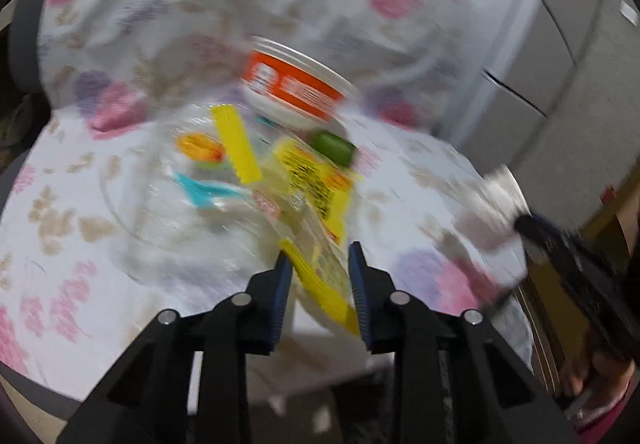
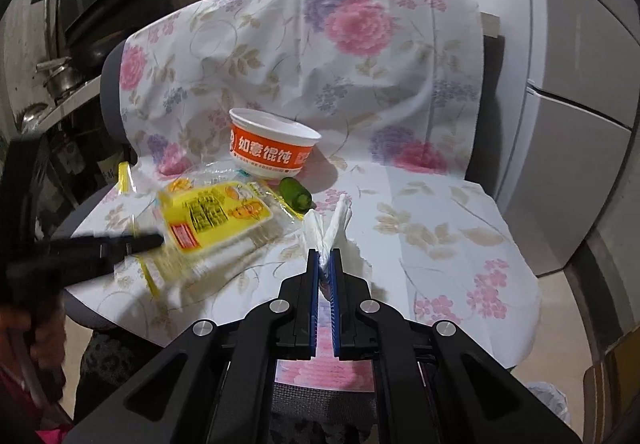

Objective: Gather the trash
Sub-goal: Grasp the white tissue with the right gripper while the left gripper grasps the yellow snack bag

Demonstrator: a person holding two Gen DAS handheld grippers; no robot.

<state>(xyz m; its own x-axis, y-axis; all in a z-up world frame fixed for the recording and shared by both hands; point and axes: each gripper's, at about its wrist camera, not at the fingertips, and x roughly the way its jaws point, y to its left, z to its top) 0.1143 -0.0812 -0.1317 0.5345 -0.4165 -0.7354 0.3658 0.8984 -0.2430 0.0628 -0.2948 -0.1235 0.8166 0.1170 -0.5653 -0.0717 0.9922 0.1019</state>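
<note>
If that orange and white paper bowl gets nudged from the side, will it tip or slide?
The bowl looks empty and light, so it would probably slide. It is tall with a narrower base, and the floral cloth is wrinkled, so it might catch and tip.

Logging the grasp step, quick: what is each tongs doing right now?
Left tongs: around the yellow snack wrapper, grip unclear.
Right tongs: shut on white tissue.

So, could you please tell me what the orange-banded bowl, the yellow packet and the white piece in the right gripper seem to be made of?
The bowl looks like thin matte plastic or coated paper: smooth white rim, printed orange band. The yellow packet seems to be glossy clear plastic film: it glints and crinkles. The white piece in the right gripper looks like soft tissue paper: matte and creased.
</note>
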